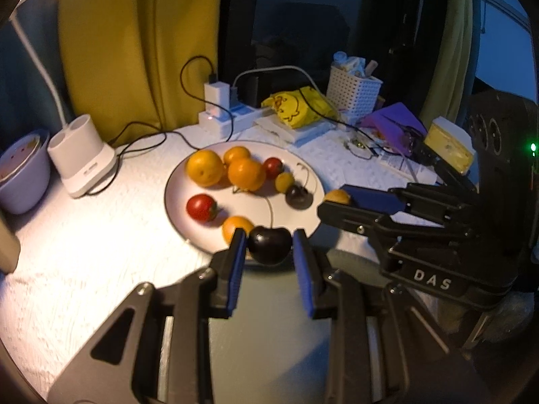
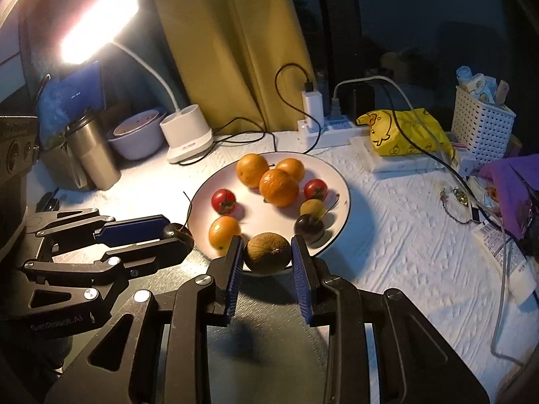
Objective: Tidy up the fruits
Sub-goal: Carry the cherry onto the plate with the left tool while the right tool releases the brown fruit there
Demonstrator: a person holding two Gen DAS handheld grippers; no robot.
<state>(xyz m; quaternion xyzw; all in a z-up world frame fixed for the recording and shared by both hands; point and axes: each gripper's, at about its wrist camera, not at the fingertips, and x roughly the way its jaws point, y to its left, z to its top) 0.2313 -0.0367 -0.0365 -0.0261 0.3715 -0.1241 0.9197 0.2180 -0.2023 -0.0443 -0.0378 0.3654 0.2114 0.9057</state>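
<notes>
Left wrist view: my left gripper (image 1: pixel 269 247) is clamped on a dark cherry (image 1: pixel 269 244), both blue pads touching it, stem rising over the near rim of the white plate (image 1: pixel 202 239). On the plate: 3 oranges, 2 red tomatoes, another cherry (image 1: pixel 298 197). My right gripper (image 1: pixel 337 202) enters from the right, pinching a small orange-brown fruit.

Right wrist view: my right gripper (image 2: pixel 267 252) is closed on a brownish round fruit (image 2: pixel 267 252), held at the plate's near edge (image 2: pixel 343 215). Desk lamp (image 2: pixel 97 27) lit at upper left.
</notes>
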